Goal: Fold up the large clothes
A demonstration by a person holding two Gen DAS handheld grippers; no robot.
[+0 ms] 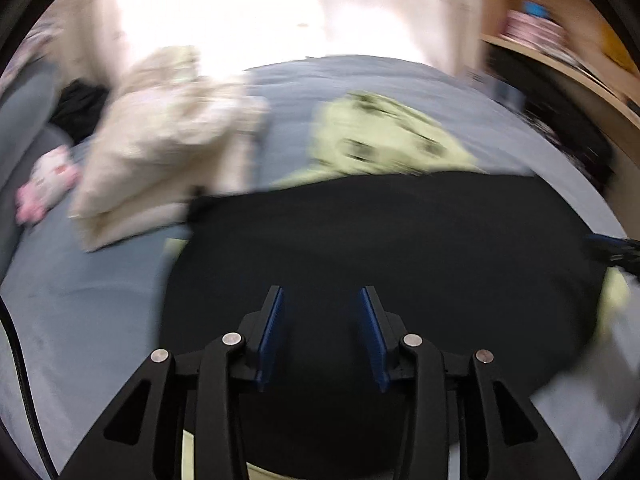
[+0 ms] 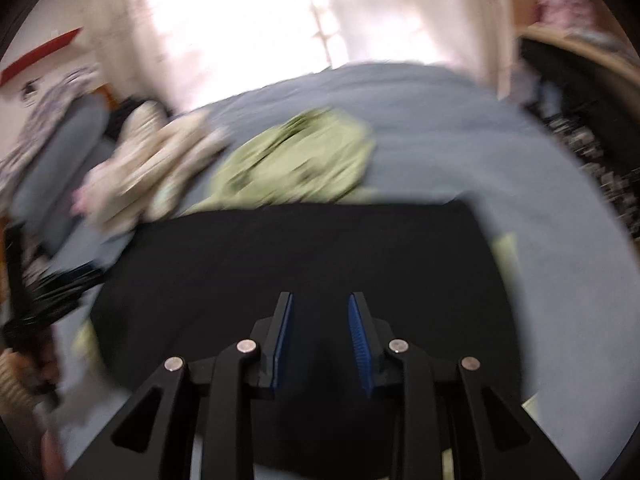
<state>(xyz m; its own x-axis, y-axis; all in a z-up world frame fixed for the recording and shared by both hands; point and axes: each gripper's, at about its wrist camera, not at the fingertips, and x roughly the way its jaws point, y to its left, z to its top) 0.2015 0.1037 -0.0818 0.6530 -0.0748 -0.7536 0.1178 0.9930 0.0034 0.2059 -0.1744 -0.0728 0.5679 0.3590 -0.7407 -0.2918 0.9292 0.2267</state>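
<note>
Both claws, left claw (image 1: 322,300) and right claw (image 2: 320,306), hang apart and empty above the flat black cloth garment (image 1: 380,248), spread near on the grey-blue bed (image 1: 80,300); beyond lies crumpled pale-green patterned clothing (image 1: 384,136). The next fold likely wants even corner grips.

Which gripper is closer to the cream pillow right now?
Left. The left gripper hovers open over the black garment, the cream pillow just beyond-left. The right gripper, also open, sits farther across.
</note>
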